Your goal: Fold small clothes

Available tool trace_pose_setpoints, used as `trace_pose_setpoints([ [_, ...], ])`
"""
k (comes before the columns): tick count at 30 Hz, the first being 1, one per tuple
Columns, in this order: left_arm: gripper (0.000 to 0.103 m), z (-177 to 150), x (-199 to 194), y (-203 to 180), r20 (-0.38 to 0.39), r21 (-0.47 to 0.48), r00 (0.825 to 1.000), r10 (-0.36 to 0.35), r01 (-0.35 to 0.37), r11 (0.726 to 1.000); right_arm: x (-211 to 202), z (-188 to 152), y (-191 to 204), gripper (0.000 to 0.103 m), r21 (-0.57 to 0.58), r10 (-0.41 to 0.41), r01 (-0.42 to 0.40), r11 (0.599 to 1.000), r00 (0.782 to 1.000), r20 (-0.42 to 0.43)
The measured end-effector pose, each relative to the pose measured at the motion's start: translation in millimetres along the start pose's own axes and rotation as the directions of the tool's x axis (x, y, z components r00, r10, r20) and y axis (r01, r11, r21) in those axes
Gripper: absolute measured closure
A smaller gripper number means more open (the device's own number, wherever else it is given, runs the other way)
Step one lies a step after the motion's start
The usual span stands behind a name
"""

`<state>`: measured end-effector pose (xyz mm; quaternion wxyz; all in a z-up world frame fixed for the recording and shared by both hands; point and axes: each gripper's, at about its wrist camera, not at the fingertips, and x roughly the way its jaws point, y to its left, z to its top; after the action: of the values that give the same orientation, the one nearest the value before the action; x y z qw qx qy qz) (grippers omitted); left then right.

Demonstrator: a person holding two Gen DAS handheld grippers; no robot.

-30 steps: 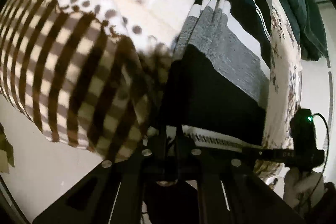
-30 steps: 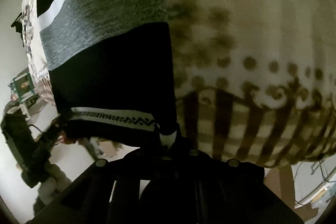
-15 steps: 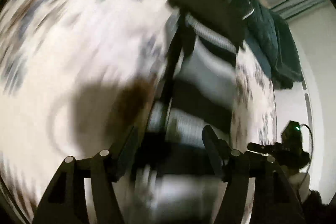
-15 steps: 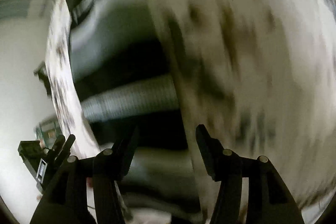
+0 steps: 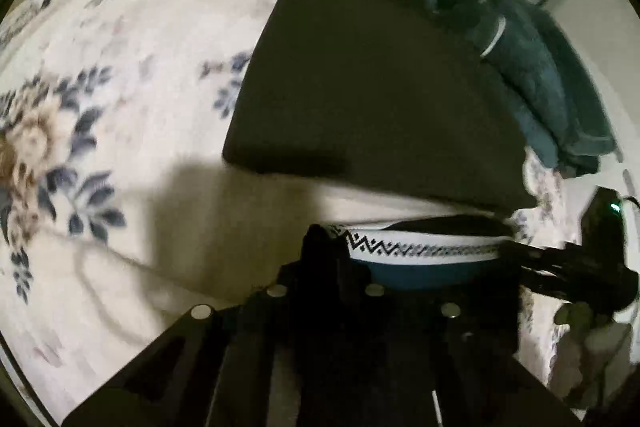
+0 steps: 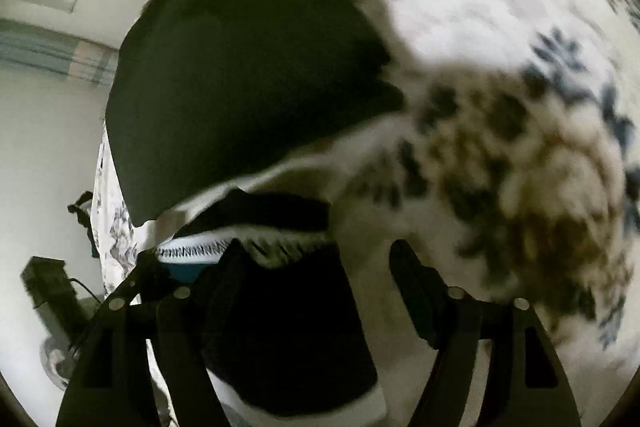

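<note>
Left tongs (image 5: 340, 259) pinching zigzag band (image 5: 420, 249) of dark garment (image 5: 372, 99), so cloth lifts for fold. Right tongs (image 6: 316, 267) spread wide, dark cloth between, not squeezed. Garment ahead of both tongs, flat on flowered blanket (image 5: 120, 67). Teal towel (image 5: 540, 79) beyond.
</note>
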<state>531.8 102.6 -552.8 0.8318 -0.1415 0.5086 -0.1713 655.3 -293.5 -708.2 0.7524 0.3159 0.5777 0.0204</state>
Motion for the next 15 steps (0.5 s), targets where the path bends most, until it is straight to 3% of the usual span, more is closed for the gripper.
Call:
trace_pose_setpoints([
  [1, 0.097, 0.8, -4.8, -1.1, 0.014, 0.009, 1.0, 0.0, 0.0, 1.0, 2.1, 0.7, 2.4, 0.067, -0.019, -0.014, 0.014, 1.0, 1.0, 0.009],
  [2, 0.097, 0.2, -10.8, -0.5, 0.025, 0.011, 1.0, -0.008, 0.007, 1.0, 3.9, 2.1, 8.1, 0.091, -0.041, -0.022, 0.023, 0.999, 1.0, 0.005],
  [7, 0.097, 8.5, -31.6, 14.6, 0.077, -0.037, 0.997, -0.021, 0.023, 0.999, -4.6, -0.3, 26.4, 0.091, -0.1, 0.003, 0.002, 0.995, 0.999, 0.042],
  [9, 0.097, 9.3, -14.7, 28.4, 0.039, -0.066, 0.999, -0.013, 0.016, 0.998, 5.6, 2.9, 36.0, 0.091, -0.145, -0.06, 0.063, 0.987, 0.998, 0.022],
  [12, 0.092, 5.8, 29.0, 46.6, -0.099, -0.109, 0.995, -0.033, 0.022, 0.994, 33.2, 8.5, 37.5, 0.089, -0.164, -0.173, 0.159, 0.974, 0.982, -0.077],
  [13, 0.09, 4.8, 35.3, 52.8, -0.135, -0.144, 0.989, -0.058, 0.038, 0.989, 33.4, 8.6, 37.4, 0.085, -0.159, -0.187, 0.172, 0.972, 0.979, -0.086],
  [14, 0.087, 4.5, 32.3, 55.7, -0.138, -0.161, 0.988, -0.064, 0.041, 0.986, 26.3, 6.5, 37.6, 0.071, -0.147, -0.188, 0.174, 0.974, 0.978, -0.086],
  [15, 0.075, 3.8, 23.6, 57.5, -0.127, -0.171, 0.99, -0.066, 0.043, 0.984, 18.2, 2.8, 37.6, 0.056, -0.142, -0.192, 0.179, 0.974, 0.978, -0.083],
])
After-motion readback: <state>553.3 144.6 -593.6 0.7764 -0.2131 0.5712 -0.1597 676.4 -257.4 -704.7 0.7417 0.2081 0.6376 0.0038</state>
